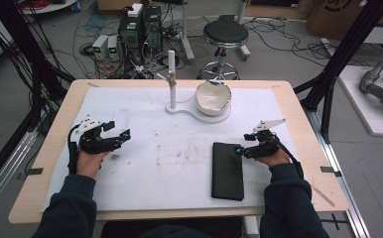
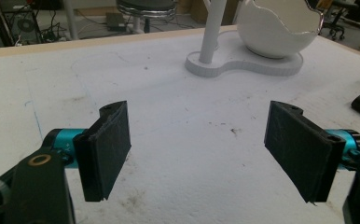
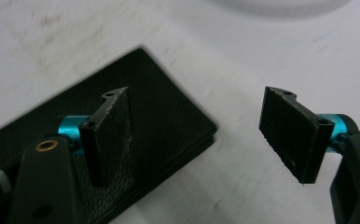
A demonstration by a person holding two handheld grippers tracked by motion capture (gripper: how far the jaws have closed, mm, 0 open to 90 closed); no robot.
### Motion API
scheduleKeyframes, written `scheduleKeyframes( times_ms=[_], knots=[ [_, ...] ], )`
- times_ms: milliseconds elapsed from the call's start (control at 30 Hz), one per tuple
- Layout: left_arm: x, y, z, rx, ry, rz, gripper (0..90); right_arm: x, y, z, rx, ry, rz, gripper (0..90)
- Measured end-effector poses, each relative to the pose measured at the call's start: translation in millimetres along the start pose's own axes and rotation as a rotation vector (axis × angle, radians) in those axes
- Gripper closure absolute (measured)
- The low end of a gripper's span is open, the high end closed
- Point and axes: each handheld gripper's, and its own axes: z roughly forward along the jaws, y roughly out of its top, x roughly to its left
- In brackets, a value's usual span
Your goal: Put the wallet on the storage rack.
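Right gripper [image 3: 194, 135] jaws spread, straddling the black case [image 1: 227, 170] corner: I'd centre over its edge and square up before closing; left gripper [image 2: 197, 149] released, idle.

— What is worn and carried? — Dark navy sleeves [image 1: 75, 198]; the left gripper [image 1: 122, 135] and right gripper [image 1: 239, 150] are black with teal barrels, textured black pads [image 2: 110, 144], brass-ringed screws, grey triangular top plates and trailing black cables.

A matt white sheet [image 1: 155, 119], stained and scuffed, covers the pale wooden tabletop [image 1: 303, 124]. The black pad [image 3: 169, 116] looks finely textured; the white bowl [image 2: 276, 28] is smooth, slightly glossy.
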Motion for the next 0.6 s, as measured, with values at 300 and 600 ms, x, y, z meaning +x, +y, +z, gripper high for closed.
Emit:
scheduleKeyframes(
  times_ms=[300,600],
  knots=[
    [-12.6,2.9,10.2,0.004,-0.025,0.025,22.8,2.9,-10.0,-6.9,0.036,0.008,0.015,24.7],
    [-11.7,2.0,14.7,0.019,-0.021,0.015,23.0,27.6,-6.3,2.0,0.126,0.046,-0.022,20.3]
  ],
)
